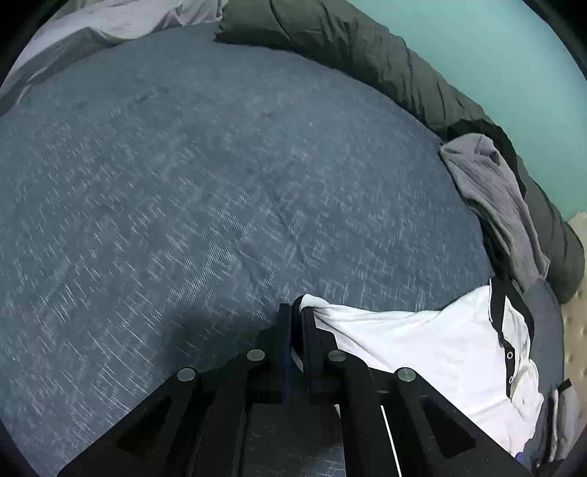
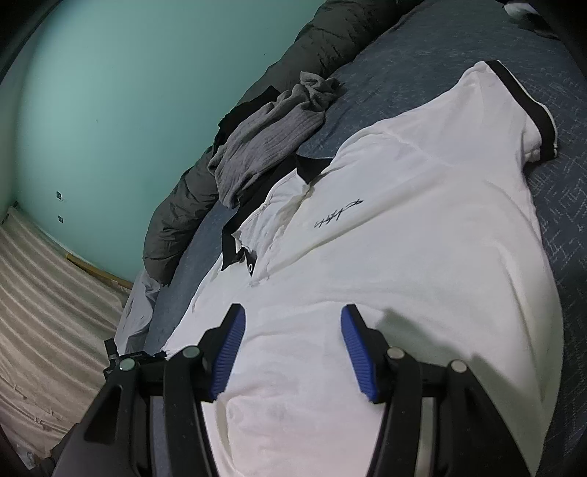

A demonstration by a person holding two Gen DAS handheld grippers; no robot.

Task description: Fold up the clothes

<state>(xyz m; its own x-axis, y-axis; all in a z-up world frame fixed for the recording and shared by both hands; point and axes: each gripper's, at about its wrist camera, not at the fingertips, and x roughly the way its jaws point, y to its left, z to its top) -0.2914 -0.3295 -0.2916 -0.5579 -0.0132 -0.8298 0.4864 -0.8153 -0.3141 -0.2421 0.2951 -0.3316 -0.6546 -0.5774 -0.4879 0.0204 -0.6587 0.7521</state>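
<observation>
**White polo pinched at one corner, spread on blue bed**

While lying front-up on the blue woven bedspread [image 1: 183, 183], white short-sleeved polo shirt with black collar, placket and sleeve trim [image 2: 403, 238] spread wide, black script logo on chest. Left gripper [image 1: 297, 312]: black fingers pressed together, clamped on a bunched white edge of the shirt, just above the bedspread. Right gripper [image 2: 291, 330]: blue ribbed pads [image 2: 227, 352] spread wide apart, poised over the shirt's lower body, nothing between them; contact with cloth cannot be told. Crumpled grey knit garment [image 2: 268, 135] beside the collar, overlapping a black piece of cloth [image 1: 502, 139]. Dark olive quilted duvet [image 1: 348, 47] rolled along the bed's far edge, against the teal wall [image 2: 110, 91]. Pale grey sheet [image 1: 110, 22] bunched at one corner. Beige striped floor [image 2: 44, 293] below the wall.
</observation>
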